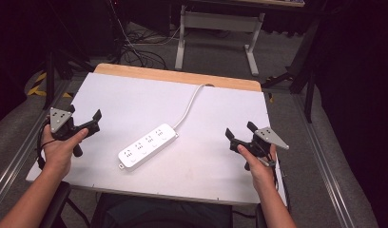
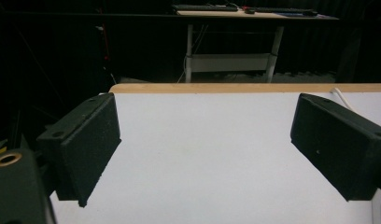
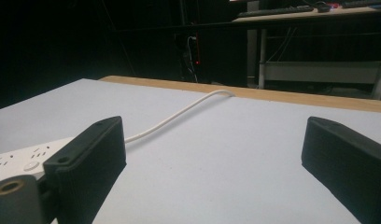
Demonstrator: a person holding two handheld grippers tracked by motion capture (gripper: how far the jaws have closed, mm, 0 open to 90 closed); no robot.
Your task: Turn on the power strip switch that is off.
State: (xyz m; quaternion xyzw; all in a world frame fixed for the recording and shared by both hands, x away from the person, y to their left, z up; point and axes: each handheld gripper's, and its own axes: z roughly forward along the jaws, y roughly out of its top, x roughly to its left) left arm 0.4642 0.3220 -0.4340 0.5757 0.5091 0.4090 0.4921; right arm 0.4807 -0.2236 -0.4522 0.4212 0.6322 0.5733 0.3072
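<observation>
- A white power strip (image 1: pixel 147 146) lies flat near the middle of the white worktop (image 1: pixel 135 99), set on a slant: its near end points toward the person's left, its far end toward the back right.
- Its socket face is up, with a row of outlets along its length.
- A white cord (image 1: pixel 188 105) leaves the strip's far end, curves toward the back and passes over the worktop's wooden rear edge (image 1: pixel 182 76).
- The left gripper (image 1: pixel 91 122) is held in the person's left hand (image 1: pixel 59 149) at the left side of the worktop, well apart from the power strip, its tips turned toward the middle.
- In the left gripper view its two black fingers (image 2: pixel 88 147) stand wide apart with only bare white surface between them; they grip nothing.
- The right gripper (image 1: pixel 239 132) is held in the right hand (image 1: pixel 259 164) at the right side of the worktop, also well apart from the strip.
- In the right gripper view its fingers (image 3: pixel 93 163) are likewise spread wide and empty; the near end of the power strip (image 3: pixel 20 161) shows behind the left-hand finger of that view, and the cord (image 3: pixel 179 114) runs away across the surface to the rear edge.
- The strip sits between the two grippers, neither touching it.
- Beyond the worktop, a second desk frame (image 1: pixel 216 33) stands on the grey floor among loose cables.
</observation>
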